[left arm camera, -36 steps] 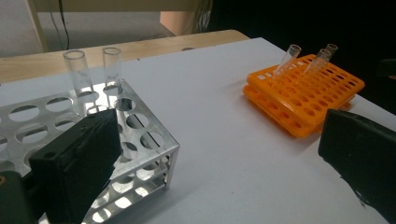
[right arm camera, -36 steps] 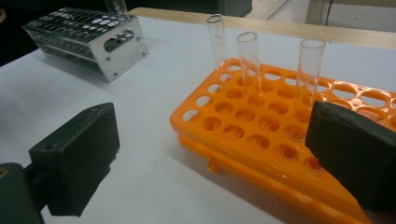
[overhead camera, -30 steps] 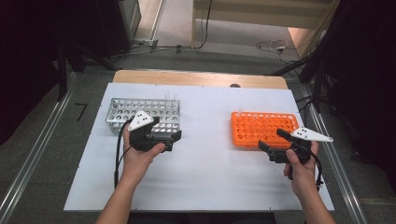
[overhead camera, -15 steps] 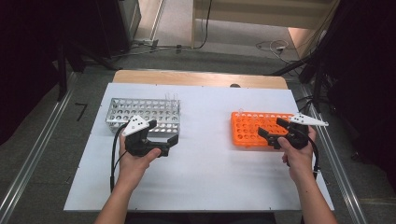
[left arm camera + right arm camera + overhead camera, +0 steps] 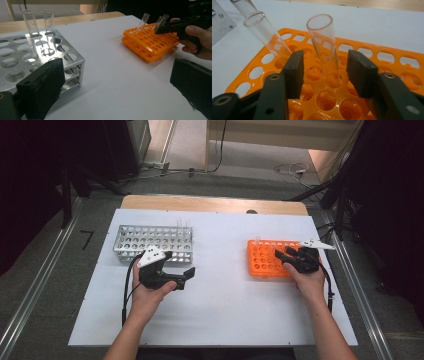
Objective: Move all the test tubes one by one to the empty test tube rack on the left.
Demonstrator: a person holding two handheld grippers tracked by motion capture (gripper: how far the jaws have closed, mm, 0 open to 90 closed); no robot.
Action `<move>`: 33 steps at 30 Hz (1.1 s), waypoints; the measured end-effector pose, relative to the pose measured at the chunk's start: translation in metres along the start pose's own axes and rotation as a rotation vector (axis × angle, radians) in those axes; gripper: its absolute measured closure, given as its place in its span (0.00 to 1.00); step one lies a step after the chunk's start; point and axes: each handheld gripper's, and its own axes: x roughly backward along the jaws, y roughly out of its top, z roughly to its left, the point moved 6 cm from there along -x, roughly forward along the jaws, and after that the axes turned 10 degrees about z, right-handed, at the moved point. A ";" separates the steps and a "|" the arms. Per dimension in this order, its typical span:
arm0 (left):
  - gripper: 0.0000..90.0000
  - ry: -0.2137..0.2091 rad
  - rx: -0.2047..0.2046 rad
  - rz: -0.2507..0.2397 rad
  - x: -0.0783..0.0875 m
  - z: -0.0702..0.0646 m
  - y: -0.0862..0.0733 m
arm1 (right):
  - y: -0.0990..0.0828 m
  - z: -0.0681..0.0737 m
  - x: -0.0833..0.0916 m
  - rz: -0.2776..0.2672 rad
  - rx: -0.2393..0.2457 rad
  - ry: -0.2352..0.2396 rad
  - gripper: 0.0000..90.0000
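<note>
Glass tube (image 5: 324,47): one clear, open-mouthed item, standing tilted in a hole of the orange rack (image 5: 387,62). We find it between the two black jaws of the right tool (image 5: 324,72); these have just been closing, yet a gap remains on each side of the glass, so we list them as apart and gripping nothing.

Second glass tube (image 5: 265,35): leaning in the same rack, just beside the first, outside the jaws. In the left tool view we count three tubes at that end of the rack.

Orange rack, high view (image 5: 262,262): lying on the right part of the white counter (image 5: 225,310), many holes unfilled.

Right hand (image 5: 310,282): holding its tool over the rack's right end.

Metal rack (image 5: 150,240): on the counter's left part, well apart from the orange one, with two upright tubes (image 5: 37,22) at its far corner.

Left tool (image 5: 187,276): held just in front of the metal rack, jaws wide apart, holding nothing.
</note>
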 end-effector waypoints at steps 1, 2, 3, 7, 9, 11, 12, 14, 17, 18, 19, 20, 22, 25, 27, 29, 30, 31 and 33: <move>0.00 -0.001 0.001 0.000 0.000 0.000 0.000 | 0.000 0.000 -0.001 0.003 0.003 -0.006 0.59; 0.00 -0.004 0.002 0.002 -0.001 -0.001 -0.001 | 0.000 0.000 -0.002 0.002 0.006 -0.005 0.60; 0.00 -0.002 -0.004 0.007 -0.001 -0.001 -0.001 | 0.000 0.001 -0.003 -0.002 0.008 -0.007 0.60; 0.00 0.003 0.004 0.007 -0.002 0.000 -0.002 | 0.000 0.000 -0.005 -0.009 0.011 -0.026 0.67; 0.00 0.002 0.004 0.007 -0.002 0.000 -0.002 | -0.001 0.000 -0.005 -0.011 0.010 -0.043 0.71; 0.00 0.001 0.003 0.007 -0.002 0.000 -0.002 | -0.001 -0.001 -0.005 -0.009 0.006 -0.055 0.74; 0.00 0.001 0.003 0.008 -0.002 0.000 -0.002 | -0.002 -0.001 -0.005 -0.011 0.007 -0.059 0.75; 0.00 -0.002 0.002 0.008 -0.003 0.000 -0.002 | -0.002 -0.001 -0.005 -0.014 0.016 -0.069 0.76; 0.00 -0.001 0.003 0.011 -0.003 -0.001 -0.002 | -0.004 -0.001 -0.004 -0.022 0.030 -0.084 0.80; 0.00 -0.001 0.001 0.012 -0.004 -0.001 -0.003 | -0.005 -0.002 -0.004 -0.026 0.032 -0.091 0.81; 0.00 -0.003 -0.003 0.013 -0.004 -0.001 -0.003 | -0.005 -0.002 -0.004 -0.030 0.034 -0.094 0.82; 0.00 -0.002 -0.003 0.013 -0.004 -0.001 -0.003 | -0.005 -0.003 -0.003 -0.034 0.027 -0.089 0.82; 0.00 -0.001 -0.003 0.014 -0.004 -0.001 -0.002 | -0.006 -0.004 -0.003 -0.038 0.025 -0.081 0.82; 0.00 0.002 0.001 0.018 -0.004 -0.001 -0.002 | -0.005 -0.004 -0.003 -0.044 0.032 -0.082 0.82; 0.00 -0.001 0.004 0.018 -0.005 -0.001 -0.002 | -0.004 -0.004 -0.001 -0.049 0.027 -0.082 0.82; 0.00 -0.001 0.003 0.018 -0.005 -0.001 -0.002 | -0.003 -0.004 0.001 -0.059 0.024 -0.077 0.82; 0.00 -0.003 0.002 0.019 -0.005 -0.001 -0.003 | -0.003 -0.004 0.003 -0.062 0.022 -0.075 0.82; 0.00 -0.004 0.000 0.018 -0.005 -0.002 -0.003 | -0.002 -0.004 0.004 -0.069 0.022 -0.074 0.82; 0.00 -0.003 -0.001 0.019 -0.005 -0.002 -0.003 | 0.001 -0.004 0.008 -0.079 0.018 -0.071 0.82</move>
